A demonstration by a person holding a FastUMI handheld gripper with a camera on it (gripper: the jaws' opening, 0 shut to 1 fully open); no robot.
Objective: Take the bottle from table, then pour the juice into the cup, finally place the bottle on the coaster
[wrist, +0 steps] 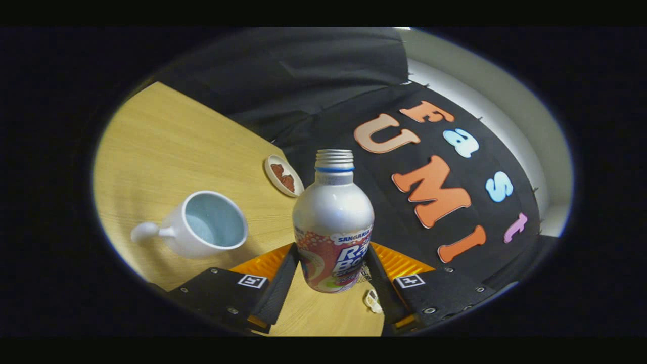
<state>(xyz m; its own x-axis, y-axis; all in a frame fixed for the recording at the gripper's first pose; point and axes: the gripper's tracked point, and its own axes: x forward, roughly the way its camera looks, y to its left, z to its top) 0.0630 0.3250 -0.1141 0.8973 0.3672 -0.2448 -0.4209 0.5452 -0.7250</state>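
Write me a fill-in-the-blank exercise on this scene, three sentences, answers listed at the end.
1. The gripper has both fingers pressed on the ____.
2. The bottle has no ____ on its threaded neck.
3. The white cup stands on the wooden ____, with the small coaster beyond it.

Missing words: bottle; cap; table
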